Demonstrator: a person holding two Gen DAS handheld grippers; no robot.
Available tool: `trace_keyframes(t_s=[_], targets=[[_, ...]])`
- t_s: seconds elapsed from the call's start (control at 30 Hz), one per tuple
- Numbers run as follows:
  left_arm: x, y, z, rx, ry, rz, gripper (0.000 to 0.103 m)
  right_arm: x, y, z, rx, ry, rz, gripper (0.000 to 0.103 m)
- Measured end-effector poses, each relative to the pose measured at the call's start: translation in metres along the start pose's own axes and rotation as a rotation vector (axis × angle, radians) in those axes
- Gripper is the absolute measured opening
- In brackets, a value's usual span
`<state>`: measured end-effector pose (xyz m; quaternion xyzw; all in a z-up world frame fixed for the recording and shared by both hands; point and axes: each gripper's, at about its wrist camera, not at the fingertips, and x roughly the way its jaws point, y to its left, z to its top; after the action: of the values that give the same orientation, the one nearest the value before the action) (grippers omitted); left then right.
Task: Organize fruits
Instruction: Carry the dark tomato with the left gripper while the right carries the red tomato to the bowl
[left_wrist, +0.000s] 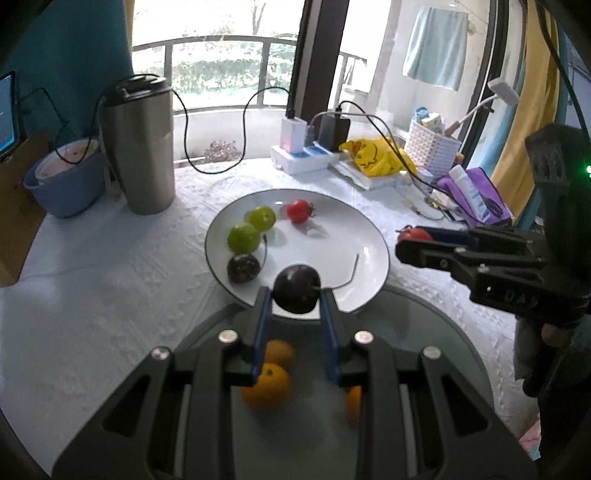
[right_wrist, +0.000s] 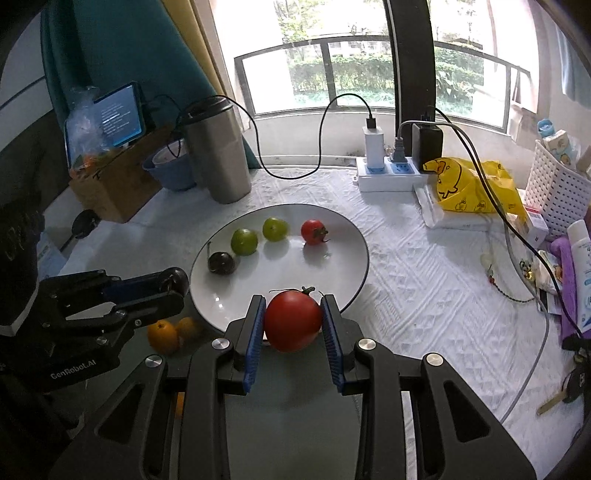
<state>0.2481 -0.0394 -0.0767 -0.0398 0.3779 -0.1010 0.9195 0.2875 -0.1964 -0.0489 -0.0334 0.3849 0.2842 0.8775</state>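
A white plate holds two green fruits, a dark cherry and a small red tomato. My left gripper is shut on a second dark cherry above the plate's near rim. My right gripper is shut on a red tomato above the plate's near right rim. Small oranges lie on a grey glass plate below the grippers.
A steel tumbler and a blue bowl stand at the back left. A power strip with chargers, a yellow bag, a white basket and clutter line the back right. Cables trail over the white cloth.
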Motion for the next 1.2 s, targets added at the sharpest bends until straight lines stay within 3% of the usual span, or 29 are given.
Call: trace_keyframes(t_s=[0.47,1.2], targets=[[0.035,0.001,0.006,0.028,0.081,0.033,0.027,0.031,-0.02,0.016,0.019,0.02,0.007,0.033],[0.042,0.005,0.011,-0.002,0.103,0.032,0.028,0.084,-0.025,0.031,-0.035,0.053,-0.07,0.033]])
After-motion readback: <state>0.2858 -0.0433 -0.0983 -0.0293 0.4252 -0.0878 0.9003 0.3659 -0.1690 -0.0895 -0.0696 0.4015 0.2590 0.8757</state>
